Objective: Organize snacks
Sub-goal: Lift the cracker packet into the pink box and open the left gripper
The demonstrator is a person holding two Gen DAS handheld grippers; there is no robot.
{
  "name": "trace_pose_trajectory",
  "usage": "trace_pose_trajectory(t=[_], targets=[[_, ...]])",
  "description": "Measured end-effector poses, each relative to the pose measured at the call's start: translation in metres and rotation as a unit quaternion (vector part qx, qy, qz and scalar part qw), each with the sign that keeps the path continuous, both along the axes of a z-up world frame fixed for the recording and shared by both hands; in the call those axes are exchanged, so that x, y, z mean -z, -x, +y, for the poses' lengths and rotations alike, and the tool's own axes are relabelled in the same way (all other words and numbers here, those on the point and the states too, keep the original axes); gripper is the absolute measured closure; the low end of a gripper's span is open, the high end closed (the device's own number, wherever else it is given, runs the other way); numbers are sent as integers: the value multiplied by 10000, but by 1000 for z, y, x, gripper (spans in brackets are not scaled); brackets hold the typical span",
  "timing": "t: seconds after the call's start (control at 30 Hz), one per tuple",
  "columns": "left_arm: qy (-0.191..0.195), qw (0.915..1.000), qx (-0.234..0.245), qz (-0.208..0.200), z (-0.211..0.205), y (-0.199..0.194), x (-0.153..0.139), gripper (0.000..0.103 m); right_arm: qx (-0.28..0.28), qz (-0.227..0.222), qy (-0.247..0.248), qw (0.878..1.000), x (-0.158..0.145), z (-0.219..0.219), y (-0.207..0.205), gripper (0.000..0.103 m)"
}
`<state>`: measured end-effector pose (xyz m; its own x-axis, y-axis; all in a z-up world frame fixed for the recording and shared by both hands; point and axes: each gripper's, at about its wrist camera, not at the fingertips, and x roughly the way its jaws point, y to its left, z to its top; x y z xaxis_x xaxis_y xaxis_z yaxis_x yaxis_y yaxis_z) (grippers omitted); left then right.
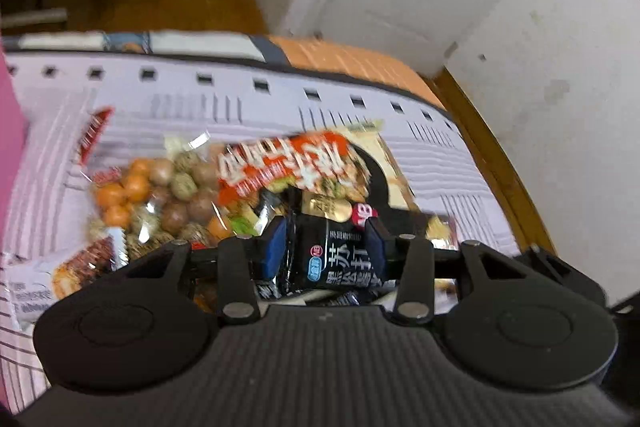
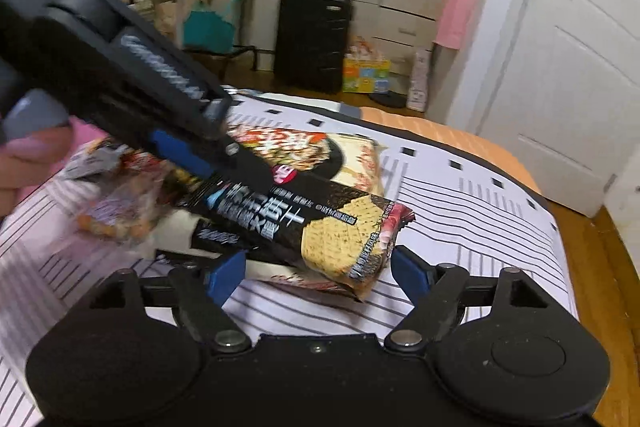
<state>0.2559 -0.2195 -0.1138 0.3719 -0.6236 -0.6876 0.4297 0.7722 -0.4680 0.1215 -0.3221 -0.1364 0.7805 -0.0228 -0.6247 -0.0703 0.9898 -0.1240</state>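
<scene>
My left gripper [image 1: 326,247] is shut on one end of a long black soda cracker pack [image 1: 336,251]; in the right wrist view the same pack [image 2: 320,223] hangs lifted over the mat, held by the left gripper [image 2: 224,163]. My right gripper [image 2: 318,271] is open, its blue pads either side of the pack's free end, apart from it. A clear bag of mixed round snacks [image 1: 160,195] and a red-and-cream snack bag [image 1: 312,163] lie on the striped white mat [image 1: 240,107].
More small packets lie at the mat's left edge [image 1: 80,263]. Orange table edge [image 2: 460,139] shows beyond the mat. A black suitcase [image 2: 314,39], boxes and a white door [image 2: 580,67] stand behind.
</scene>
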Motion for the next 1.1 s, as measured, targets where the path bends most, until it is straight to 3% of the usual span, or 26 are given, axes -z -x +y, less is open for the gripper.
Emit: trace_pose_trajectory(t=[0.1, 0.23, 0.33, 0.43, 0.63, 0.8, 1.1], targets=[[78, 9995, 162, 263, 0, -2, 2, 63, 77, 158, -382, 9991, 3, -9, -2, 20], [86, 9995, -56, 306, -1, 1, 2, 61, -3, 205, -400, 9990, 6, -8, 1, 19], [-89, 9997, 75, 194, -7, 8, -1, 63, 174, 253, -649, 9974, 4, -7, 5, 9], [-2, 9985, 169, 525, -9, 15, 4, 64, 339, 320, -951, 9944, 2, -6, 12, 6], [1, 9974, 91, 715, -4, 43, 4, 59, 552, 398, -1114, 9914, -6, 12, 35, 0], [-192, 9960, 148, 859, 6, 70, -6, 51, 579, 599, -1205, 9892, -18, 30, 53, 0], [-510, 9959, 213, 712, 36, 110, -51, 50, 48, 815, -893, 9927, -64, 75, 91, 0]])
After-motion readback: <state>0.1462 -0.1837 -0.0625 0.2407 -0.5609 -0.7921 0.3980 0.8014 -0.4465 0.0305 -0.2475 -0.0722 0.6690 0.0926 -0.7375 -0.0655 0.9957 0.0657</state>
